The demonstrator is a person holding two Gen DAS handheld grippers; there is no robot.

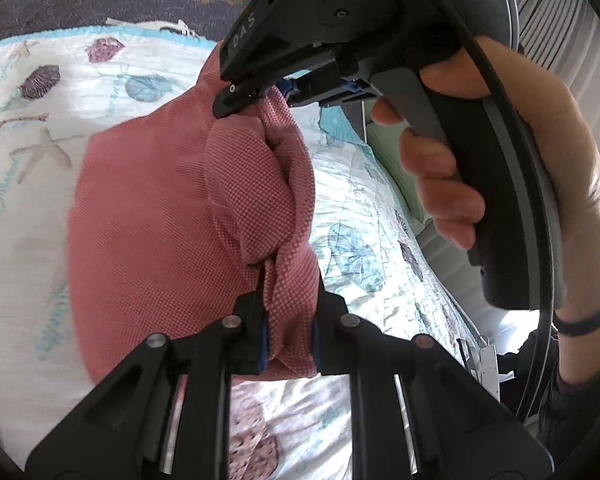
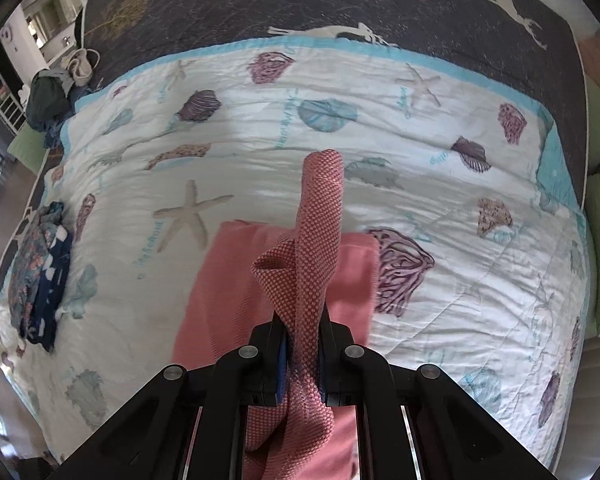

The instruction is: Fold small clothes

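Mid-fold: left gripper point(image 1: 290, 344) and right gripper point(image 2: 303, 360) both clamped on edge of pink garment point(image 2: 220, 296) — lifted above seashell quilt point(image 2: 460, 300), fold unfinished — folded pile point(image 2: 40, 272) at quilt's left edge.

Left gripper point(image 1: 290, 344): fingers nearly closed, clamping pink cloth point(image 1: 172, 208). Right gripper point(image 2: 303, 364): fingers nearly closed on the same cloth, angled steeply downward. Right hand point(image 1: 500, 168): bare, wrapped around its gripper's handle.

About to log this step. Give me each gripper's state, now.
Left gripper: shut on the pink woven cloth.
Right gripper: shut on the same pink woven cloth, another edge.
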